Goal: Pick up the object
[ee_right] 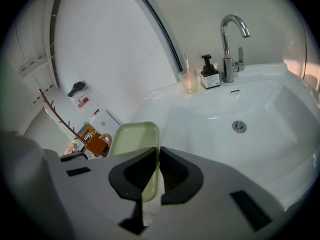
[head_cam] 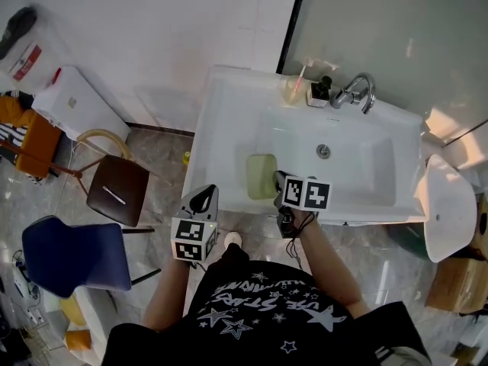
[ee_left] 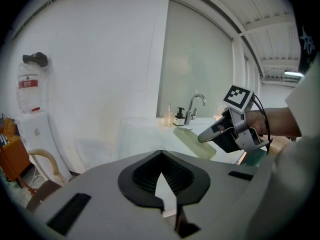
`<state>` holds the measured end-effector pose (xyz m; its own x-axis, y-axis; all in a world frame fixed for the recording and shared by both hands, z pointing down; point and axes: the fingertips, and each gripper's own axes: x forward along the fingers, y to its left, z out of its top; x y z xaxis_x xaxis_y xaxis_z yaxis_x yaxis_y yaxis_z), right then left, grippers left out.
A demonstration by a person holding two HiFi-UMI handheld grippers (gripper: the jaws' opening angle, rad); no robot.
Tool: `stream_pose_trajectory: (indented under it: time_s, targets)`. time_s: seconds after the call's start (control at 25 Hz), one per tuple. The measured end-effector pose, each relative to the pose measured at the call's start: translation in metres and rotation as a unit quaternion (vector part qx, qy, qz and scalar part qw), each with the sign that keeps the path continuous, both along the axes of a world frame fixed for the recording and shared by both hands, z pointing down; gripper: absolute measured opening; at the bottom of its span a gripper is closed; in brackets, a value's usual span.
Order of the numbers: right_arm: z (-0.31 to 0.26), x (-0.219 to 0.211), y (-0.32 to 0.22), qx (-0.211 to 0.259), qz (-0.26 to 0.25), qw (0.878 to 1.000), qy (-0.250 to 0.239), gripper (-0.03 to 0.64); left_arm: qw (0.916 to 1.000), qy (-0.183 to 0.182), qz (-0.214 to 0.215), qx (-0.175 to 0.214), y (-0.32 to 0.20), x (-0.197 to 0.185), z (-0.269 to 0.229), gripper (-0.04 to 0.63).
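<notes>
The left gripper (ee_left: 161, 159) is idling, its jaws together and empty. The right gripper (ee_right: 157, 154) is pinching the rim of the pale green tray (ee_right: 131, 140), holding it above the sink (ee_right: 280, 119). The lifting step appears to be in hand. The next move is calling for a firm, level carry clear of the basin.

The pale green tray (ee_right: 134, 139) looks like smooth matt plastic. The white sink (head_cam: 221, 101) is glossy, like glazed ceramic, its tap (ee_right: 227, 49) polished metal. The right gripper (ee_right: 156, 150) is matt grey plastic with black ribbed pads (ee_right: 135, 176); the floor (head_cam: 164, 155) shines
</notes>
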<state>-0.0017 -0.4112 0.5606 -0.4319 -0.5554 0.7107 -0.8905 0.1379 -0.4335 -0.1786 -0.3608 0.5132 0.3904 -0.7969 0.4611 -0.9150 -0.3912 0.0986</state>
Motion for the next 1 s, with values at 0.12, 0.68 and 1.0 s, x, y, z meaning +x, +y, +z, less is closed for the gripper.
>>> stream_pose_trajectory:
  time_s: [0.12, 0.68, 1.0]
  targets:
    - [-0.013, 0.019, 0.018, 0.012, 0.003, 1.0, -0.006, 0.032, 1.0, 0.006, 0.003, 0.006, 0.017, 0.018, -0.011, 0.015]
    - [-0.036, 0.106, 0.135, 0.049, 0.011, 0.999, -0.02, 0.031, 0.9994, -0.004, 0.012, 0.031, 0.131, 0.105, -0.023, 0.015]
    - [-0.032, 0.154, 0.214, 0.053, 0.011, 0.998, -0.03, 0.031, 0.9996, 0.009, 0.017, 0.021, 0.216, 0.159, -0.024, 0.015]
